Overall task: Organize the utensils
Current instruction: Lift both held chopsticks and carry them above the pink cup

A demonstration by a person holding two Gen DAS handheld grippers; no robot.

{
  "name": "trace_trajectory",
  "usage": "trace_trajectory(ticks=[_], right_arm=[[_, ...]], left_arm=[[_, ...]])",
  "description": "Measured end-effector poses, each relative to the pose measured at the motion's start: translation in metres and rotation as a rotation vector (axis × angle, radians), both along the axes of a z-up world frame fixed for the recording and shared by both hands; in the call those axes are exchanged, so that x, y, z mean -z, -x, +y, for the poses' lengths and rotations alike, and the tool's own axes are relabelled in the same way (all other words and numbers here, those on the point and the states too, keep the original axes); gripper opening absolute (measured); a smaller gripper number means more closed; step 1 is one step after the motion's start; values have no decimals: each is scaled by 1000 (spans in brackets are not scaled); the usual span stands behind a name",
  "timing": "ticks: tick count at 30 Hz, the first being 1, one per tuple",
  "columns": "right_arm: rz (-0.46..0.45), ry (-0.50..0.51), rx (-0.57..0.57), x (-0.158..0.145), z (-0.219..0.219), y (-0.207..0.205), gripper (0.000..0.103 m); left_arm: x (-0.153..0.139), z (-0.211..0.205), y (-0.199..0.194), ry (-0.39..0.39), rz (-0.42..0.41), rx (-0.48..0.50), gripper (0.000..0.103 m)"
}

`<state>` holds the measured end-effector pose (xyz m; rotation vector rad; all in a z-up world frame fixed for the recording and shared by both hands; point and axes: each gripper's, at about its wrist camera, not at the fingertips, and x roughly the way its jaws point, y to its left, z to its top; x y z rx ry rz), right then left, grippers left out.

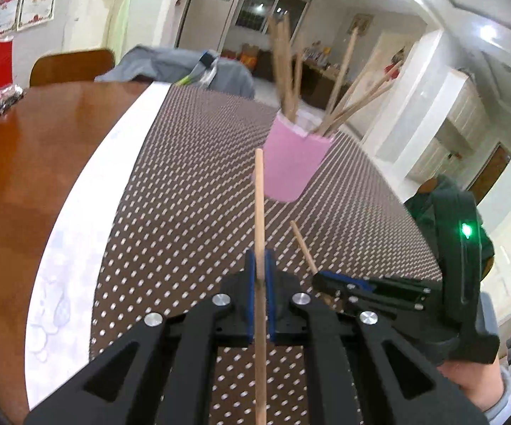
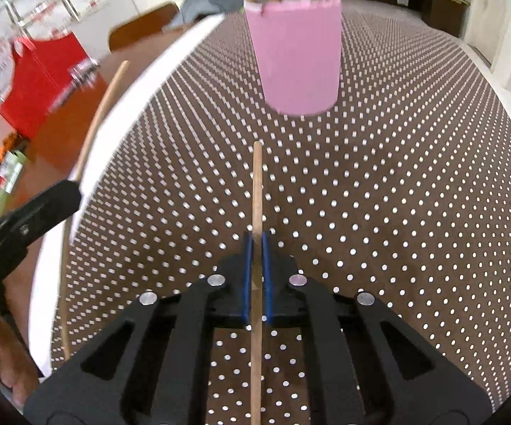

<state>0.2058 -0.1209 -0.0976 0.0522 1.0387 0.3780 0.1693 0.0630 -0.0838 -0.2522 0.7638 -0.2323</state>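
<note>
Left claw (image 1: 259, 276) clamped on one chopstick (image 1: 259, 212), blue pads (image 1: 250, 283) pressing it from both sides, stick pointing ahead toward the pink cup (image 1: 296, 163). Right claw (image 2: 257, 265) likewise clamped on a second chopstick (image 2: 256, 191), aimed at the same cup. Cup stands on the dotted mat (image 1: 191, 177), well ahead of both claws, holding several more chopsticks (image 1: 287, 71) fanned out. Both held sticks are above the mat.
</note>
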Motion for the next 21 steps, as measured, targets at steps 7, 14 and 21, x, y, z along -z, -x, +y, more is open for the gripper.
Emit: trace_trajectory(ticks=[7, 14, 21], right_arm=[[-186, -160, -11, -45, -41, 28, 6], [-360, -255, 23, -94, -56, 33, 6], [-509, -286, 48, -129, -70, 38, 6]], left_arm=[[-32, -21, 11, 76, -171, 68, 6], [-60, -43, 11, 114, -322, 84, 6], [-83, -58, 1, 102, -499, 58, 6]])
